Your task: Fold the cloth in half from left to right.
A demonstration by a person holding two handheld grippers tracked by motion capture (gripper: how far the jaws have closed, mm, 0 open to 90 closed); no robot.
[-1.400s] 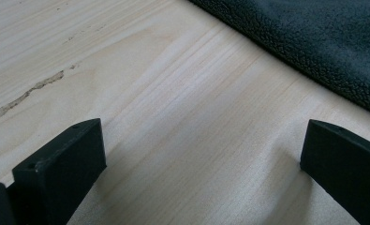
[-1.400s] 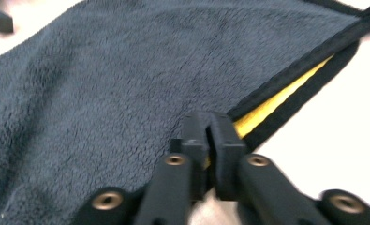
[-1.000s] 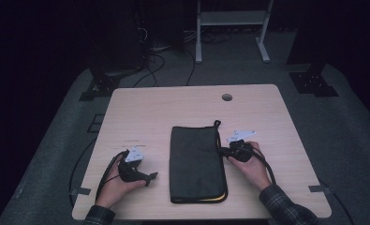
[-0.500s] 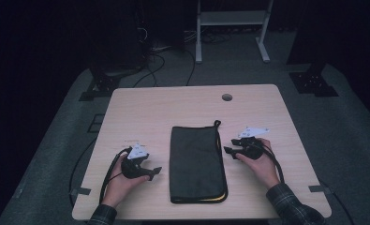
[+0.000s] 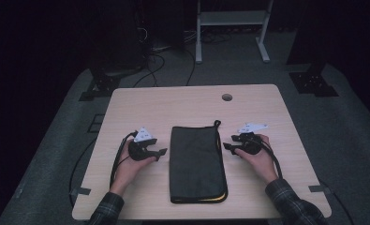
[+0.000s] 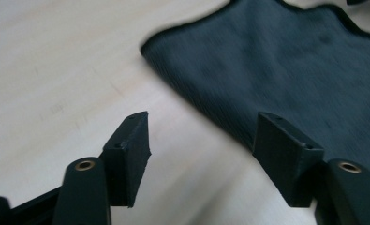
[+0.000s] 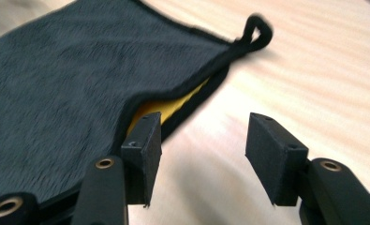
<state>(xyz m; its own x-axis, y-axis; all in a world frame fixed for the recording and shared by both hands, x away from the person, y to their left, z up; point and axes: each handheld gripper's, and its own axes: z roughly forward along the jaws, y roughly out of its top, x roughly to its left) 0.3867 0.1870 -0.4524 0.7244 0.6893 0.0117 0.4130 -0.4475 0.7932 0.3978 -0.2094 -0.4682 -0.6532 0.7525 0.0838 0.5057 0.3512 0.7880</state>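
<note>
Dim room; beyond the pale wooden surface (image 5: pixel 140 101) the far background is black and cannot be made out, apart from a white metal frame (image 5: pixel 232 18) at 12 o'clock and dark cables on the floor. The folded dark grey cloth with black edging (image 5: pixel 196 161) lies flat at the surface centre, long axis running 12 to 6 o'clock, its black hanging loop (image 5: pixel 216 123) at the far right corner. From the high view a thin yellow strip shows along the near edge; the right gripper view shows more, a yellow inner layer (image 7: pixel 173 105) where the cloth's top layer lifts slightly at the edge, with the loop at 1 o'clock in that view. The left gripper view is motion-blurred and cuts the cloth off at the top and right borders. The left gripper (image 5: pixel 161 152) sits at 9 o'clock of the cloth, just beside its left edge; its jaws have just been closing yet stand apart, nothing between the pads, one pad over bare wood and the other in front of the cloth edge. The right gripper (image 5: pixel 228 147) sits at 3 o'clock of the cloth, close to its right edge; jaws have just been opening and stand apart, bare surface between them, one pad just beside the lifted edge; contact cannot be told.
</note>
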